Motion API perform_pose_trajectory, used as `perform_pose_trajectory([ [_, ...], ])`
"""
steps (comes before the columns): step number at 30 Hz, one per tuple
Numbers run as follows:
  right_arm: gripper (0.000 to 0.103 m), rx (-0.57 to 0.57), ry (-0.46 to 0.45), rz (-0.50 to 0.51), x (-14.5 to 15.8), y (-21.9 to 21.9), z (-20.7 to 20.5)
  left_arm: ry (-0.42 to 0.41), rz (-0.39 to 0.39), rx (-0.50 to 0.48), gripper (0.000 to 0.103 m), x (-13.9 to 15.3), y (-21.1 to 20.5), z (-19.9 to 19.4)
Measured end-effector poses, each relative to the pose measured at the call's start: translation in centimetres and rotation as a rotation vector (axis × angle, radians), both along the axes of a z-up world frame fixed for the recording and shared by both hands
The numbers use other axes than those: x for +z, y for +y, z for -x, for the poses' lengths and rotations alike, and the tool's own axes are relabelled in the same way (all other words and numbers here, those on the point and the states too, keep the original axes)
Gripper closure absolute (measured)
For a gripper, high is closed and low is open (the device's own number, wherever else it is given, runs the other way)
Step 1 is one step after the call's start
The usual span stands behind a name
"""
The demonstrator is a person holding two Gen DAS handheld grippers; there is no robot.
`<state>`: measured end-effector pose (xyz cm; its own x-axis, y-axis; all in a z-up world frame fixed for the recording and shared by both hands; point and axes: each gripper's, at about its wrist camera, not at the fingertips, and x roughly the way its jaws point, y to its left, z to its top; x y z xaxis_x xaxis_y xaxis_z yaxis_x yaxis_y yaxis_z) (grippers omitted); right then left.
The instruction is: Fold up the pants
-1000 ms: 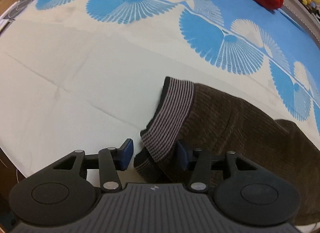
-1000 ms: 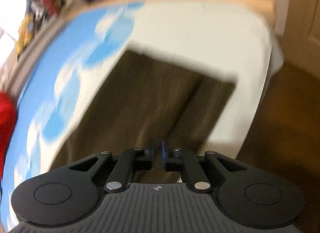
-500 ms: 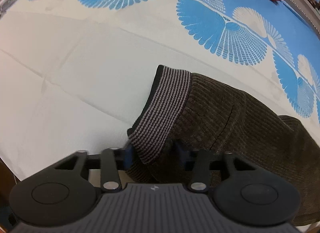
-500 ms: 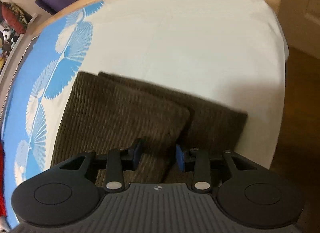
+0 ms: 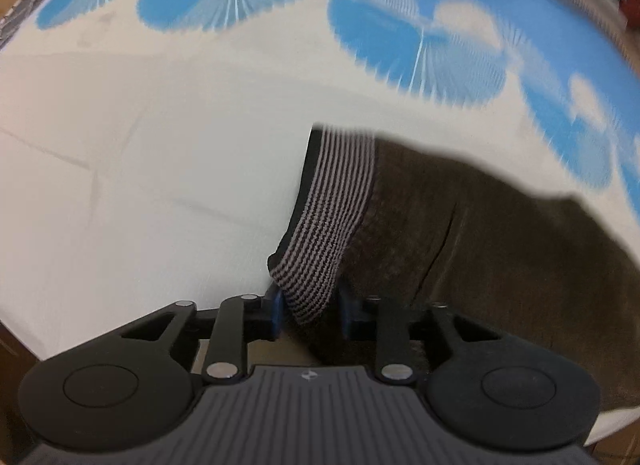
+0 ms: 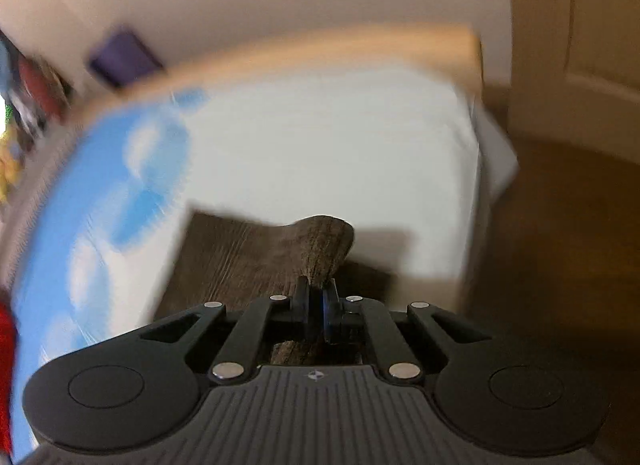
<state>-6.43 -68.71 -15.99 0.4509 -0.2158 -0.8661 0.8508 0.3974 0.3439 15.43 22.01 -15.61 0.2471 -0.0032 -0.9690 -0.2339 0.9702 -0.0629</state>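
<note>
Right wrist view shows the right gripper [image 6: 316,307] pinching a lifted leg of the pants [image 6: 256,253] while the left gripper [image 5: 310,307] clamps the striped waistband [image 5: 332,217], seemingly readying a fold.

No text, label, brand or number can be read in either view.
</note>
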Motion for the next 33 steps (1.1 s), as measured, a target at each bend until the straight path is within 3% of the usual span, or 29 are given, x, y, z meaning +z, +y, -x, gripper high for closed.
perform_pose_trajectory([
  [2,0.095,0.029,0.089,0.029,-1.0,0.0,-0.3,-0.007,-0.008,0.003,0.056,0.3,0.6,0.5],
  [6,0.085,-0.050,0.024,0.025,0.5,0.1,0.9,-0.161,-0.020,0.081,0.052,3.5,1.7,1.7],
  [7,0.079,-0.061,0.026,0.056,1.4,0.5,1.2,-0.215,-0.005,0.089,0.053,4.4,1.6,1.9],
  [8,0.064,-0.064,0.027,0.110,2.5,0.9,1.1,-0.272,0.007,0.092,0.053,5.1,1.5,2.1],
  [9,0.056,-0.061,0.023,0.161,3.2,1.6,0.8,-0.309,-0.001,0.088,0.054,5.6,1.2,2.2],
  [11,0.055,-0.040,0.013,0.276,5.0,2.6,0.4,-0.370,-0.012,0.041,0.056,6.1,0.4,2.3],
  [13,0.055,0.010,-0.023,0.344,5.9,3.4,-0.5,-0.346,0.046,-0.031,0.064,5.2,-0.6,1.6],
  [14,0.056,0.051,-0.039,0.358,6.0,3.9,-0.7,-0.289,0.059,-0.070,0.067,3.9,-1.1,1.2],
  [17,0.056,0.160,-0.026,0.328,5.0,4.8,-2.2,-0.025,-0.075,-0.182,0.069,-1.5,-2.9,0.2],
  [18,0.056,0.190,-0.016,0.278,4.2,4.7,-2.7,-0.009,-0.128,-0.225,0.069,-2.1,-3.4,0.3],
  [19,0.056,0.199,-0.006,0.234,3.6,4.5,-2.9,-0.022,-0.149,-0.253,0.068,-1.8,-3.9,0.4],
  [22,0.056,0.218,0.064,0.133,1.5,4.1,-3.5,-0.109,-0.117,-0.235,0.068,0.4,-4.2,0.2],
  [26,0.056,0.285,0.129,0.196,1.1,4.8,-4.4,-0.293,-0.106,-0.235,0.068,2.8,-4.9,-1.3],
  [29,0.055,0.300,0.163,0.184,0.3,4.6,-4.4,-0.345,-0.088,-0.233,0.068,2.1,-5.3,-3.0],
  [30,0.055,0.294,0.180,0.173,-0.1,4.5,-4.4,-0.329,-0.095,-0.234,0.069,0.9,-5.0,-3.5],
  [32,0.055,0.279,0.205,0.165,-0.4,4.5,-4.1,-0.121,-0.180,-0.218,0.068,-2.7,-4.9,-5.1],
  [33,0.055,0.271,0.208,0.161,-0.5,4.4,-4.0,-0.119,-0.175,-0.204,0.068,-2.9,-4.8,-5.4],
])
